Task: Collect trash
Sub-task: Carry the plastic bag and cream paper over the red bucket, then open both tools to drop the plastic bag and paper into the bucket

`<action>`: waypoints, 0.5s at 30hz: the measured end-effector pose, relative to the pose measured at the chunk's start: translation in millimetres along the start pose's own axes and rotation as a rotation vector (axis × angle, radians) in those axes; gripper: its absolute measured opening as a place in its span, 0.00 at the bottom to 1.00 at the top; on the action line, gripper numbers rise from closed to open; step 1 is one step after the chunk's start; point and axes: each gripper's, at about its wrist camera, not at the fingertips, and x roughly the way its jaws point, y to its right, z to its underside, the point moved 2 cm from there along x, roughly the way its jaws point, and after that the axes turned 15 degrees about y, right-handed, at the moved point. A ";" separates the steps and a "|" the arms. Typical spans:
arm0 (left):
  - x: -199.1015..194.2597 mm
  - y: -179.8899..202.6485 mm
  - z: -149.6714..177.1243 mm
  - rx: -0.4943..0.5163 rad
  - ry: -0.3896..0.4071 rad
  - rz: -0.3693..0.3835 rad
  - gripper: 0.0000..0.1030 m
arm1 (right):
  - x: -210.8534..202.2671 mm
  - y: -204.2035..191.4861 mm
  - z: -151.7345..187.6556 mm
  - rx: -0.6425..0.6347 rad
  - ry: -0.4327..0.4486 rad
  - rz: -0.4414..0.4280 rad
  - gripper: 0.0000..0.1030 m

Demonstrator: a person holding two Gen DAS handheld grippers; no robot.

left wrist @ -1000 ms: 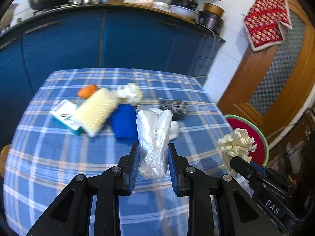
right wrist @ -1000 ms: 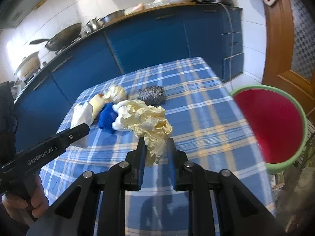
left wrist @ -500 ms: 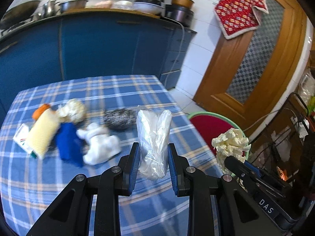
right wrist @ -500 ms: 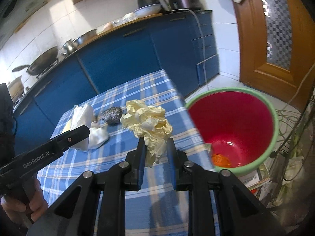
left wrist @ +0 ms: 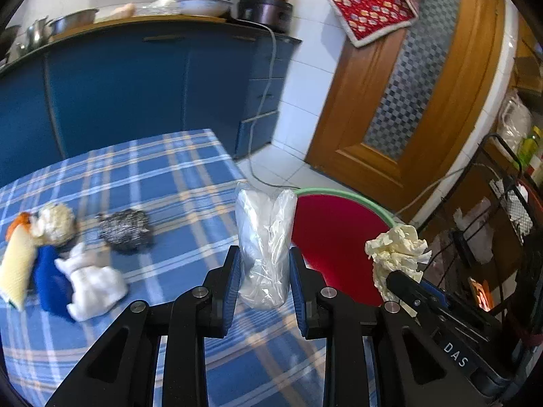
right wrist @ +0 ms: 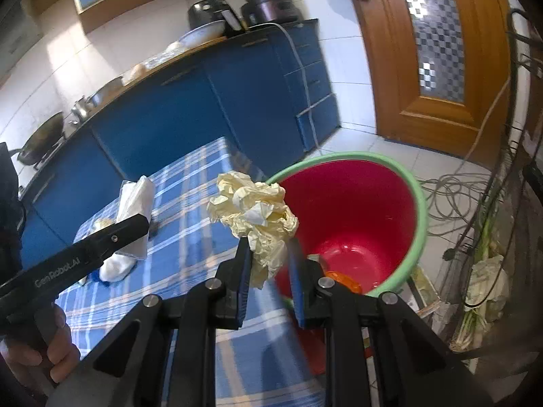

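Blue kitchen cabinets (left wrist: 135,84) and a wooden door (left wrist: 407,118) are noted behind a table spread with a blue plaid tablecloth (left wrist: 163,176). Beside the table's edge, on the floor, a red bin with a green rim (right wrist: 419,210) is observed (something orange lies in its bottom). The left gripper (left wrist: 264,273) is clamped on a clear crumpled plastic bag (left wrist: 266,244), held near the bin. The right gripper (right wrist: 269,264) is clamped on a crumpled cream paper wad (right wrist: 254,207), held at the bin's rim. On the cloth, away from the bin, a steel scourer (left wrist: 125,230), a white rag (left wrist: 90,279) and a blue cloth (left wrist: 51,281) are recorded.
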 end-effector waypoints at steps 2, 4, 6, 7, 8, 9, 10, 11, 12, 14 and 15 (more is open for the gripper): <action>7.6 7.4 1.1 0.012 -0.009 0.011 0.27 | 2.7 8.5 -0.6 0.011 -0.001 0.019 0.23; 15.6 15.7 2.0 0.024 -0.018 0.022 0.27 | 5.0 17.5 -1.3 0.023 -0.002 0.035 0.23; 21.9 21.8 3.3 0.034 -0.025 0.032 0.27 | 7.6 26.6 -2.0 0.030 -0.001 0.056 0.23; 26.1 25.6 4.3 0.040 -0.030 0.039 0.27 | 8.3 30.0 -1.8 0.032 0.000 0.063 0.23; 28.5 27.8 4.6 0.043 -0.033 0.041 0.27 | 9.9 34.3 -2.0 0.037 -0.001 0.073 0.23; 32.2 30.9 5.5 0.047 -0.038 0.046 0.27 | 11.9 38.5 -2.2 0.043 -0.002 0.082 0.23; 35.1 33.3 6.3 0.050 -0.042 0.049 0.27 | 14.0 42.8 -2.6 0.049 -0.005 0.089 0.23; 37.7 35.2 7.1 0.051 -0.046 0.053 0.27 | 15.7 46.0 -2.4 0.053 -0.006 0.094 0.24; 40.5 37.0 7.9 0.053 -0.050 0.056 0.27 | 17.9 49.8 -2.3 0.056 -0.009 0.101 0.24; 45.6 40.2 10.1 0.057 -0.057 0.061 0.27 | 21.7 55.8 -1.2 0.059 -0.014 0.112 0.24; 47.9 42.3 11.0 0.059 -0.061 0.062 0.27 | 24.5 58.7 -0.5 0.061 -0.019 0.118 0.25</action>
